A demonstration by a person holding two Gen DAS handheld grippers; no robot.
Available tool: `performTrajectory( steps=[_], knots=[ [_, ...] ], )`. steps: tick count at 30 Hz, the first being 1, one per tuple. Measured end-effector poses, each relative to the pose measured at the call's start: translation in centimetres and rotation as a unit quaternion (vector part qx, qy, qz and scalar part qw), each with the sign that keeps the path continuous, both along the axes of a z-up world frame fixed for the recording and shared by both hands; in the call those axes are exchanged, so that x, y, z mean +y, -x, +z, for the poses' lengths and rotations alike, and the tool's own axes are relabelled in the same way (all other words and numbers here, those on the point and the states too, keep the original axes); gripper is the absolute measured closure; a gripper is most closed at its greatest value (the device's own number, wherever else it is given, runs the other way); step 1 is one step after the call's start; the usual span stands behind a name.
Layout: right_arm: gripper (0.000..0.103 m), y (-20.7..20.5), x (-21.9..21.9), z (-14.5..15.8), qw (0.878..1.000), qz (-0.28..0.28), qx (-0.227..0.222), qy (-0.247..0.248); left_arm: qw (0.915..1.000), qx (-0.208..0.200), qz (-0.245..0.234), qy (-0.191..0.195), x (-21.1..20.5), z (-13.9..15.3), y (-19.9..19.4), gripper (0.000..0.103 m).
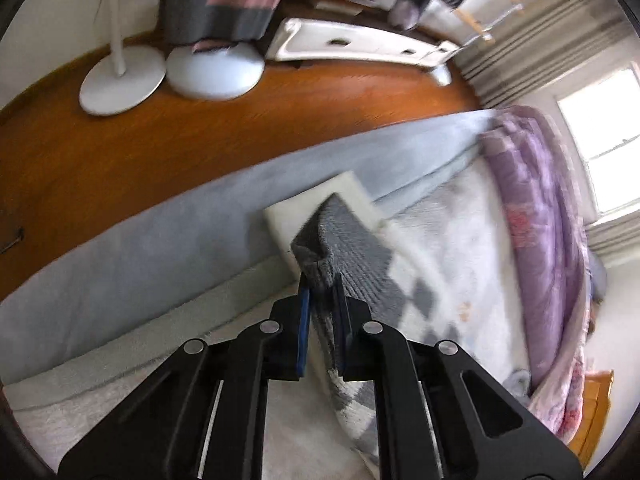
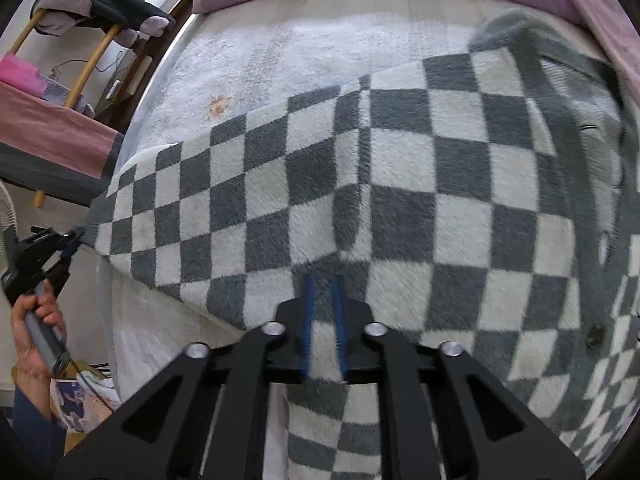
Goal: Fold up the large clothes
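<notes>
Your left gripper (image 1: 322, 280) was clamped on the grey ribbed hem corner of the checkered cardigan (image 2: 400, 184) at the bed's (image 2: 280, 52) side edge; your right gripper (image 2: 323, 286) was pinched narrow on a fold of the same cardigan, spread across the bed's near edge. Thin bites in fuzzy knit could slip, or the corner could drag off toward the floor (image 1: 160, 168). No containers were visible, so nothing to report inside any.
</notes>
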State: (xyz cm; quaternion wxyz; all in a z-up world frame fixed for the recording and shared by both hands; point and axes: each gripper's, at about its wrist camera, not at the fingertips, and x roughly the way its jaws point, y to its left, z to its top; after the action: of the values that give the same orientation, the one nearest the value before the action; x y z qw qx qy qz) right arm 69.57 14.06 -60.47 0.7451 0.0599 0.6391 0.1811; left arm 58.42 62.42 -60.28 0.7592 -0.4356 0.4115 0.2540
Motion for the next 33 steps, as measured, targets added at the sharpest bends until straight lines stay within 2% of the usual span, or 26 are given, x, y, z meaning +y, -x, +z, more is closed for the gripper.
performTrajectory(
  steps=[3,6,8,10,12,15,17,19,22,24,26,29,30,32,33],
  knots=[
    [0.103,-0.7,0.5,-1.9,1.000,0.009,0.008,-0.003,0.9995,-0.025,-0.010,-0.016,-1.6,3.2,0.3,0.094],
    [0.103,-1.1,0.7,-5.7,0.998,0.019,0.045,0.028,0.9969,-0.054,-0.027,-0.051,-4.2,7.2,0.2,0.094],
    [0.103,-1.3,0.0,-8.0,0.997,0.011,0.073,0.023,0.9940,-0.070,-0.040,-0.074,-6.1,9.7,-0.1,0.094],
    [0.103,-1.7,-0.7,-8.8,0.996,0.001,0.085,-0.002,0.9895,-0.089,-0.059,-0.097,-8.7,12.6,-0.6,0.094],
    [0.103,-2.2,-1.5,-8.3,0.994,0.004,0.099,-0.039,0.9845,-0.110,-0.081,-0.110,-11.8,15.3,-1.5,0.094],
    [0.103,-2.4,-4.5,-5.8,0.992,-0.001,0.087,-0.092,0.9736,-0.135,-0.118,-0.141,-16.8,18.6,-3.0,0.094],
    [0.102,-2.3,-8.7,-3.1,0.989,-0.017,0.065,-0.129,0.9656,-0.166,-0.146,-0.137,-21.6,20.5,-4.5,0.094],
    [0.102,-2.0,-13.4,-0.7,0.989,-0.034,0.040,-0.139,0.9585,-0.177,-0.180,-0.132,-26.1,21.1,-6.2,0.094],
    [0.102,-1.4,-22.1,2.4,0.987,-0.073,0.004,-0.141,0.9447,-0.177,-0.239,-0.138,-34.8,20.9,-9.1,0.094],
    [0.102,-0.6,-29.1,4.3,0.986,-0.108,-0.023,-0.126,0.9360,-0.177,-0.277,-0.125,-41.3,19.6,-11.0,0.094],
    [0.102,0.2,-34.6,5.6,0.983,-0.139,-0.042,-0.110,0.9255,-0.164,-0.316,-0.129,-47.2,18.0,-12.5,0.094],
    [0.102,1.9,-43.8,6.6,0.977,-0.189,-0.062,-0.080,0.9143,-0.149,-0.361,-0.108,-56.3,14.4,-14.2,0.094],
    [0.100,2.5,-47.3,6.7,0.972,-0.212,-0.068,-0.070,0.9105,-0.133,-0.379,-0.099,-60.0,12.5,-15.0,0.094],
    [0.100,3.3,-51.8,6.5,0.966,-0.241,-0.074,-0.056,0.9066,-0.116,-0.393,-0.098,-63.8,9.8,-15.6,0.094],
    [0.099,4.0,-54.8,6.4,0.961,-0.262,-0.077,-0.046,0.9031,-0.094,-0.407,-0.097,-67.1,8.1,-15.9,0.094]
  ],
)
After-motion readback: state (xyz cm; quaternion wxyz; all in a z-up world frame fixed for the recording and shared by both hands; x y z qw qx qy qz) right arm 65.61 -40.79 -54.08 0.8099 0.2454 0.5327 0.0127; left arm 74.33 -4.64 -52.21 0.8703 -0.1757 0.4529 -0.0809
